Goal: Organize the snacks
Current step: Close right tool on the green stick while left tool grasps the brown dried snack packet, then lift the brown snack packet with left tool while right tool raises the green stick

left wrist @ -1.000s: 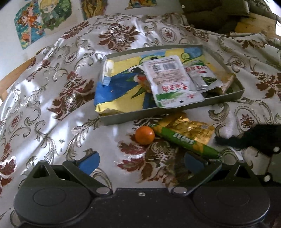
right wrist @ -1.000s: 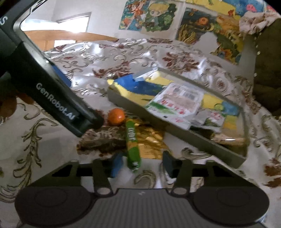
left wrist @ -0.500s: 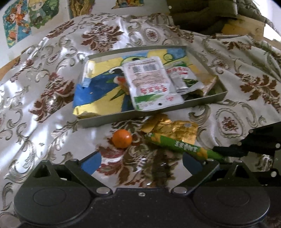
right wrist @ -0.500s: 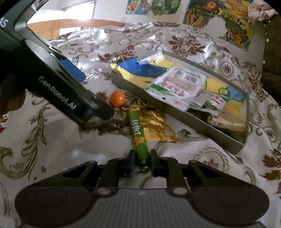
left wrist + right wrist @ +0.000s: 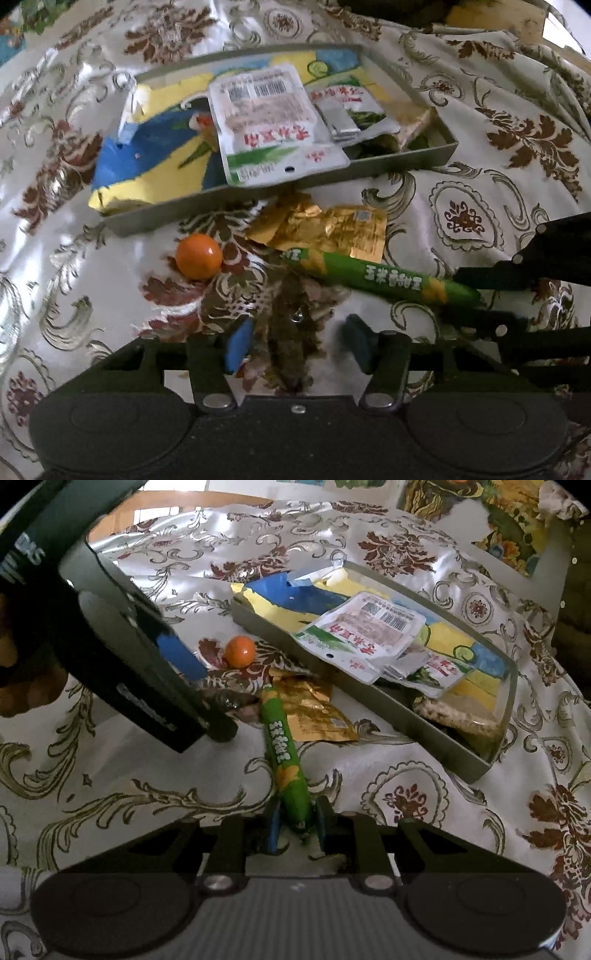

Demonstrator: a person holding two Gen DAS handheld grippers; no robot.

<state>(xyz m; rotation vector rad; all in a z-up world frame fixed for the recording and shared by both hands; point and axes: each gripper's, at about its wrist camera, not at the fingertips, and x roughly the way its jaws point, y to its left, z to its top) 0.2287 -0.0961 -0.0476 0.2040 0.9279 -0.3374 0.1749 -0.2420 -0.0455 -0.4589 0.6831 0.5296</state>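
A green sausage stick (image 5: 282, 746) lies on the patterned cloth, partly over a gold packet (image 5: 314, 716). My right gripper (image 5: 295, 825) has both blue pads against the stick's near end, and its jaws are easing open. The stick (image 5: 373, 275) also shows in the left wrist view, running to the right gripper (image 5: 476, 295). My left gripper (image 5: 299, 343) hangs low over a dark brown patch of cloth, its jaws closing with nothing clearly between them. A small orange ball (image 5: 198, 256) rests just ahead of it, to the left.
A shallow grey tray (image 5: 369, 166) stands beyond the loose snacks, holding a white packet (image 5: 266, 122) and several other wrappers over a blue and yellow liner. The left gripper's body (image 5: 147, 686) crowds the left of the right wrist view. Posters line the back wall.
The right gripper has come up to the sausage stick's end and shut on it. The left gripper has sunk toward the cloth and its jaws have narrowed to about half their width.
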